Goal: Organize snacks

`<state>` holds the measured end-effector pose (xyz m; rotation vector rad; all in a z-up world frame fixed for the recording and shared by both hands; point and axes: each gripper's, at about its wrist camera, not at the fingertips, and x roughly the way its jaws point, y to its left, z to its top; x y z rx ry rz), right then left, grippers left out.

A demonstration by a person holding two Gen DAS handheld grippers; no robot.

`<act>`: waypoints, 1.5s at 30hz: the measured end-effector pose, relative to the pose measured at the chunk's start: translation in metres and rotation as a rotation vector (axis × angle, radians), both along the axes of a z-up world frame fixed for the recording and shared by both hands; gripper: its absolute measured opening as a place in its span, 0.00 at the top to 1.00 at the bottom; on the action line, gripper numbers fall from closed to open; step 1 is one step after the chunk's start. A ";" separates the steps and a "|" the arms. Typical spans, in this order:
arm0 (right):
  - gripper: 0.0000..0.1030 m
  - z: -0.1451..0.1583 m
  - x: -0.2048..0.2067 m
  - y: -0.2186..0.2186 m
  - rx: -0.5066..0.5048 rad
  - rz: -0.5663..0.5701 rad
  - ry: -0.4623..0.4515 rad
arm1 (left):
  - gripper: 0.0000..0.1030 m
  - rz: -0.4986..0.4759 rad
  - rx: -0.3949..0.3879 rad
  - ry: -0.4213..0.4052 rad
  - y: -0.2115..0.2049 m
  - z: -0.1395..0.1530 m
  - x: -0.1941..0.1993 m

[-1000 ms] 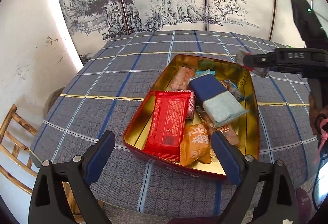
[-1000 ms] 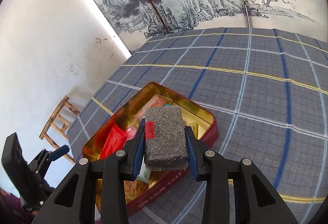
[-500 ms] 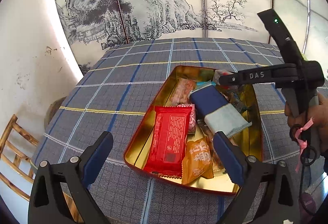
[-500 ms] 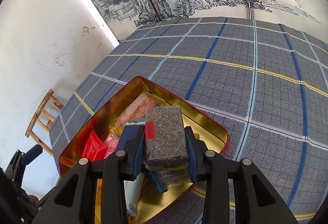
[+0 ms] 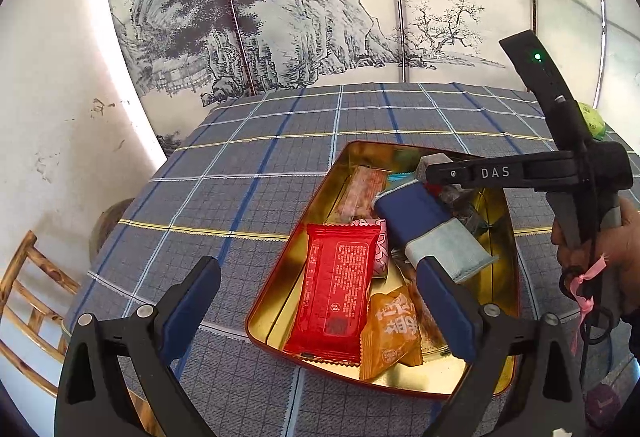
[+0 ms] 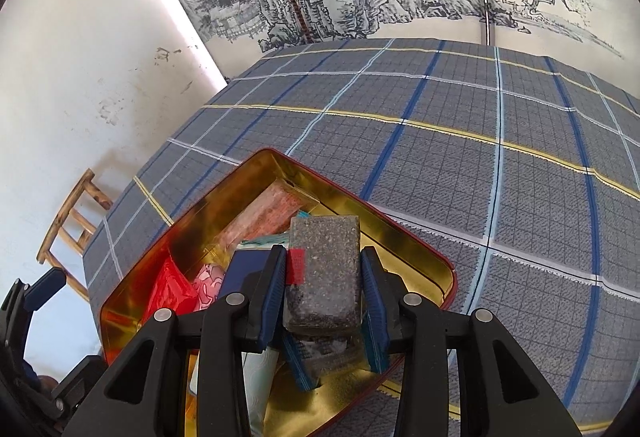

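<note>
Gold-lined tin [image 5: 348, 173] with a red outer wall, one, open-topped, sitting on the counter [image 5: 248, 177] under a grey-blue plaid cloth.

Contents countable from the left wrist view:
- red packet [image 5: 336, 289], one, flat, printed side up, on the tin's left side;
- orange packet [image 5: 390, 333], one, at the near edge, touching the red one;
- blue-and-pale-green packet [image 5: 428, 229], one, lying diagonally across the middle;
- pink patterned wrapper [image 5: 378, 249], one, mostly covered by the red packet;
- clear-wrapped reddish bar [image 5: 362, 191], one, toward the far left corner.

Further wrappers lie beneath these; their number and kind cannot be made out. The tin's near right corner is hidden behind the left tool's finger.

Speckled dark block [image 6: 324, 273] with a small red label, one, clenched between the blue pads of the right tool [image 6: 324, 289]. It hangs over the tin's right-hand portion, above the blue packet; whether its underside touches the pile cannot be told. In the left wrist view only one grey corner of it shows past the tool's black arm marked DAS.

Left tool [image 5: 316, 305], one, released and empty, jaws spread wide, low over the tin's near rim.

Person's hand [image 5: 600, 249], one, partly cut off at the right edge, a pink ribbon hanging at it.

Wooden chair [image 5: 28, 289], one, only partly in frame at the lower left, beside the counter.

Ink-landscape screen [image 5: 280, 17], behind the counter, cropped by the lens.
</note>
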<state>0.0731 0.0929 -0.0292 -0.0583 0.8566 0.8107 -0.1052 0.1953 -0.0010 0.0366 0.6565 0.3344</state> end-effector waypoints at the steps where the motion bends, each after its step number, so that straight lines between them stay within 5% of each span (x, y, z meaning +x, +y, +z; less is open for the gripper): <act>1: 0.61 0.001 -0.001 0.001 -0.002 0.001 -0.004 | 0.06 0.000 0.000 -0.001 0.000 0.000 0.000; 10: 0.45 0.015 -0.021 -0.010 0.068 -0.004 -0.045 | 0.06 0.024 0.010 -0.024 0.001 0.002 -0.008; 34: 0.05 0.088 -0.187 -0.062 0.169 -0.095 -0.555 | 0.01 0.065 0.097 -0.284 -0.020 0.054 -0.083; 45: 0.00 0.124 -0.237 -0.090 0.195 -0.214 -0.735 | 0.00 0.041 -0.015 -0.448 -0.017 0.098 -0.128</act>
